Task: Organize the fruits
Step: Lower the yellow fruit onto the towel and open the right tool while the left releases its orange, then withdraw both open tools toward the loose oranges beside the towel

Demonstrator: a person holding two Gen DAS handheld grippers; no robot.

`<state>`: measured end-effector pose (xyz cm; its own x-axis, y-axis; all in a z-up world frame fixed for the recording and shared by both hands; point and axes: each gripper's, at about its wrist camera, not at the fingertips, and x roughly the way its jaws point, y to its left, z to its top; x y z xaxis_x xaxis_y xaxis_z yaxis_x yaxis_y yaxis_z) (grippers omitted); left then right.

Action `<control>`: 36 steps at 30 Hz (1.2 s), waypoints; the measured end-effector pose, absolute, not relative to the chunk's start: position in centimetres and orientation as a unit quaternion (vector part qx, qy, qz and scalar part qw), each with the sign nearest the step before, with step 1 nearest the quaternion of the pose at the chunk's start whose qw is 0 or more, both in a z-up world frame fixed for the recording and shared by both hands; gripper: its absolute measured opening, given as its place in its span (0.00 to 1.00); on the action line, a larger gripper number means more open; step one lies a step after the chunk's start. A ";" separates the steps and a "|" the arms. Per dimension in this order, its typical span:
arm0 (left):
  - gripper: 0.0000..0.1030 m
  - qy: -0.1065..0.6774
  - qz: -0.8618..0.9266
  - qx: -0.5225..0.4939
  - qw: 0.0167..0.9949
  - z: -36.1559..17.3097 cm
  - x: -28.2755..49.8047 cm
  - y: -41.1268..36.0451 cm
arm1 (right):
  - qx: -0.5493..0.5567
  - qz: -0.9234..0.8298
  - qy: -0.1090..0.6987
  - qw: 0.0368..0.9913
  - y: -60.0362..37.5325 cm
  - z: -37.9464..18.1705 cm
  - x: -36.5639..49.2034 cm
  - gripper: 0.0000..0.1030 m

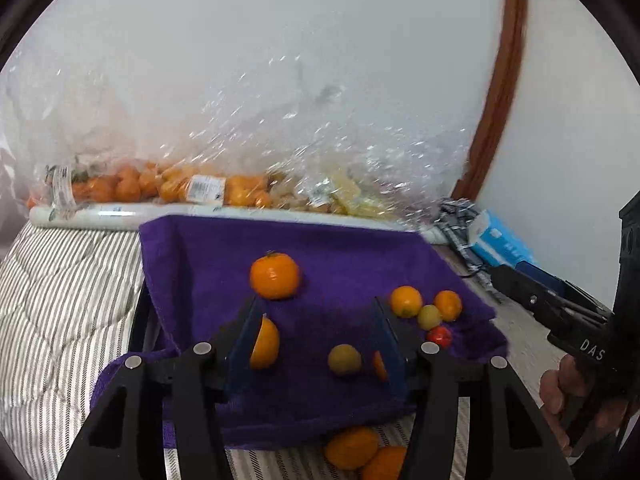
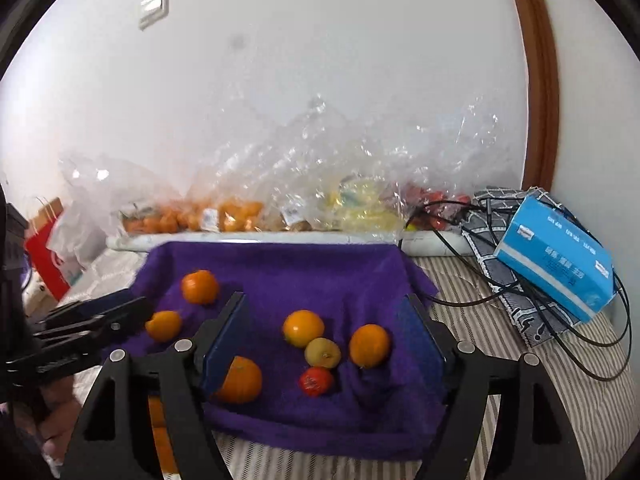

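Oranges scattered on purple towel

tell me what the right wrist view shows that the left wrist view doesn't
Only the right wrist view shows the wall switch plate, the red paper bag and the black cables over the tissue box. Only the left wrist view shows two oranges lying off the towel on the striped bedding. Both show the purple towel with loose fruit, the red tomato, the bagged fruit along the wall and the blue tissue box.
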<state>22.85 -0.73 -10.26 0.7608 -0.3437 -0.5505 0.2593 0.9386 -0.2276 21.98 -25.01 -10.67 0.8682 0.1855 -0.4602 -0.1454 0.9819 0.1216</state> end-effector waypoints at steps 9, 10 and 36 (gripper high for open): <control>0.52 0.301 -0.158 -0.075 0.938 -8.6 19.1 0.9 | 0.015 0.078 0.246 0.966 -24.0 -8.8 17.5 0.74; 0.52 0.309 -0.155 -0.074 0.935 -8.7 18.9 1.4 | 0.015 0.082 0.250 0.965 -23.7 -8.9 17.1 0.74; 0.52 0.354 -0.048 -0.087 0.930 -13.3 14.7 8.8 | -0.031 0.147 0.375 0.915 -13.5 -18.0 16.0 0.58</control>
